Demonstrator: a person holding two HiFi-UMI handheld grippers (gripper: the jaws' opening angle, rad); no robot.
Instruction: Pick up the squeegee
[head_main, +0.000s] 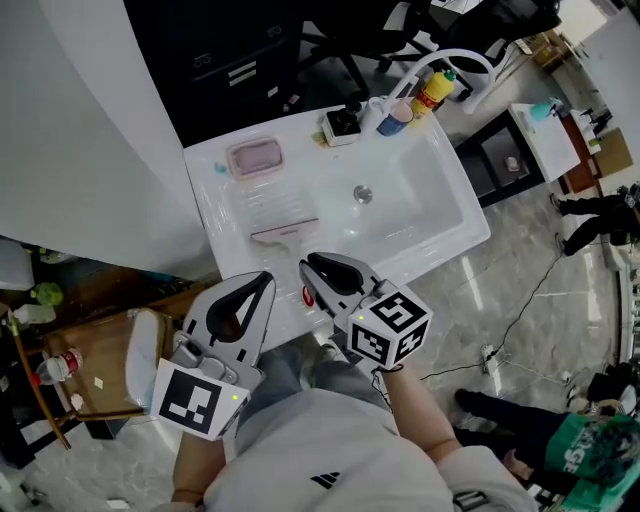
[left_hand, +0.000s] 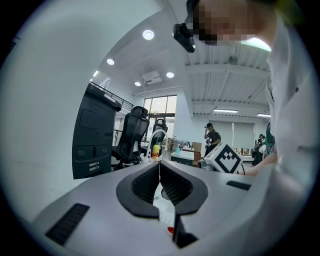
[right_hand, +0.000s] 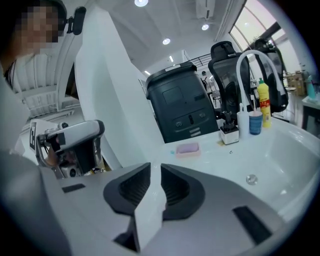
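Looks steeply down on a white sink (head_main: 445, 195) across the middle of the head view. Finds the squeegee (head_main: 284, 232) lying flat on the ribbed drainboard (head_main: 262, 198) at centre left, with its blade toward the top of the frame and its handle toward the bottom, held by neither gripper.

Puts the left gripper (head_main: 266, 277) at lower left, just below the squeegee in the frame. Shows its fingers (left_hand: 172, 187) pressed together in the left gripper view, with nothing between them.

Puts the right gripper (head_main: 306, 264) at lower centre, close beside the left one and just below and right of the squeegee's handle end. Shows its fingers (right_hand: 175, 187) a narrow gap apart in the right gripper view, with only white sink surface seen through the gap.

Sets a pink soap dish (head_main: 254, 157) at the drainboard's upper left and a drain (head_main: 363, 194) in the basin. Lines up a black-and-white holder (head_main: 343, 123), a blue cup (head_main: 395, 118), a yellow bottle (head_main: 435, 90) and a curved white faucet (head_main: 462, 58) along the top rim.
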